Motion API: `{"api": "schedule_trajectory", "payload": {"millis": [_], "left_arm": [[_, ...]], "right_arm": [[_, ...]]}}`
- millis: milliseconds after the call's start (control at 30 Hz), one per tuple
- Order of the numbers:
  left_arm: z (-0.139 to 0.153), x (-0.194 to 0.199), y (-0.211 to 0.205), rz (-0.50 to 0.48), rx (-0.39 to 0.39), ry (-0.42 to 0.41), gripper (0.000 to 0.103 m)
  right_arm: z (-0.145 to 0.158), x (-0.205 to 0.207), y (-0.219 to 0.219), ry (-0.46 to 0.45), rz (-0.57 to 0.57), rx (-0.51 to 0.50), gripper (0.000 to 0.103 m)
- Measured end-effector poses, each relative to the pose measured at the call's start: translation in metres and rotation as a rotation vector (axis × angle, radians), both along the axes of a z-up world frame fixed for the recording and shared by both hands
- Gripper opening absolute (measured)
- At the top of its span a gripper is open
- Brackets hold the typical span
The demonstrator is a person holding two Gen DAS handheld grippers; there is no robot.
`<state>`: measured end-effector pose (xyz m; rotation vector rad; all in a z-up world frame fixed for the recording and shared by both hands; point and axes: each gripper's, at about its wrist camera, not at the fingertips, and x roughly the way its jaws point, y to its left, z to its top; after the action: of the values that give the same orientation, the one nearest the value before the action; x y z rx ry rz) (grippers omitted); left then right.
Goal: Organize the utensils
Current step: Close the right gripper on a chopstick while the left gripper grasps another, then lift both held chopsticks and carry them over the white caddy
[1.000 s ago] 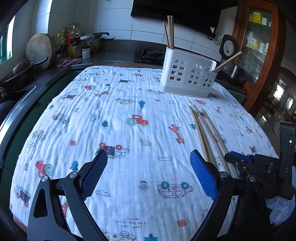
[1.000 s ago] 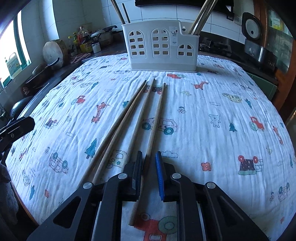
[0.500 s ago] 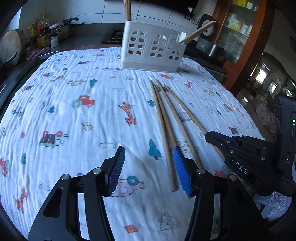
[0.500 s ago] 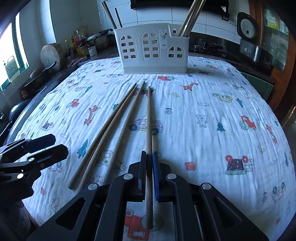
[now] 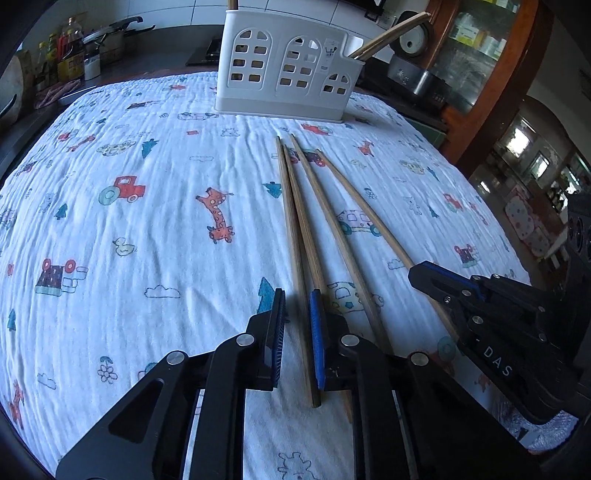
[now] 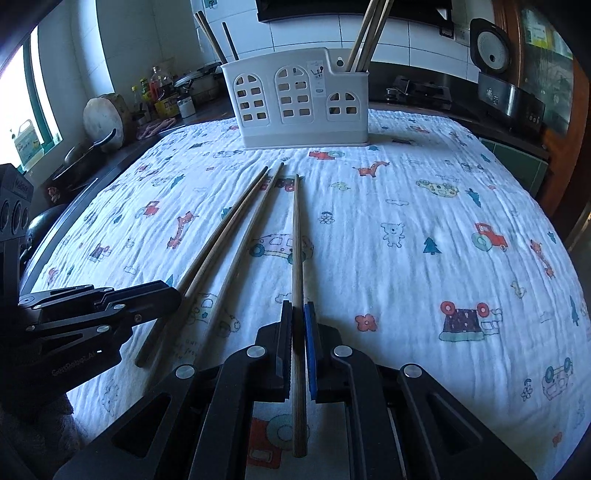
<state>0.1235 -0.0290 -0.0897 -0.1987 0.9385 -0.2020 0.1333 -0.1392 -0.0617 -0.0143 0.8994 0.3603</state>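
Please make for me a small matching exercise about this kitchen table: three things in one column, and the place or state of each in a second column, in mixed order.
Things:
1. right gripper
2. white holder
3. printed cloth

Place or state:
a. spread flat under everything else
b. jaws shut on one chopstick that lies on the table
c. upright at the far end, with other chopsticks standing in it

Right pairs: 1-b, 2-c, 3-a.

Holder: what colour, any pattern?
White holder with arched window-shaped cutouts, like a house front; clearest in the right wrist view.
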Motion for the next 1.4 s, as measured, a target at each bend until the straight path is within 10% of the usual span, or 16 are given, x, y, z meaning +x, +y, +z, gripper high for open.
{"api": "schedule_trajectory", "payload": {"millis": [800, 1400], "left_arm": [[0.007, 0.005, -0.003, 0.018, 0.036, 0.018, 0.006], [0.094, 0.001, 0.011, -0.020, 0.062, -0.210, 0.006]], "right_arm": [[-0.001, -0.005, 0.004, -0.009, 0.009, -0.031, 0.007], [0.095, 0.005, 0.004, -0.239, 0.048, -0.025, 0.007]]}}
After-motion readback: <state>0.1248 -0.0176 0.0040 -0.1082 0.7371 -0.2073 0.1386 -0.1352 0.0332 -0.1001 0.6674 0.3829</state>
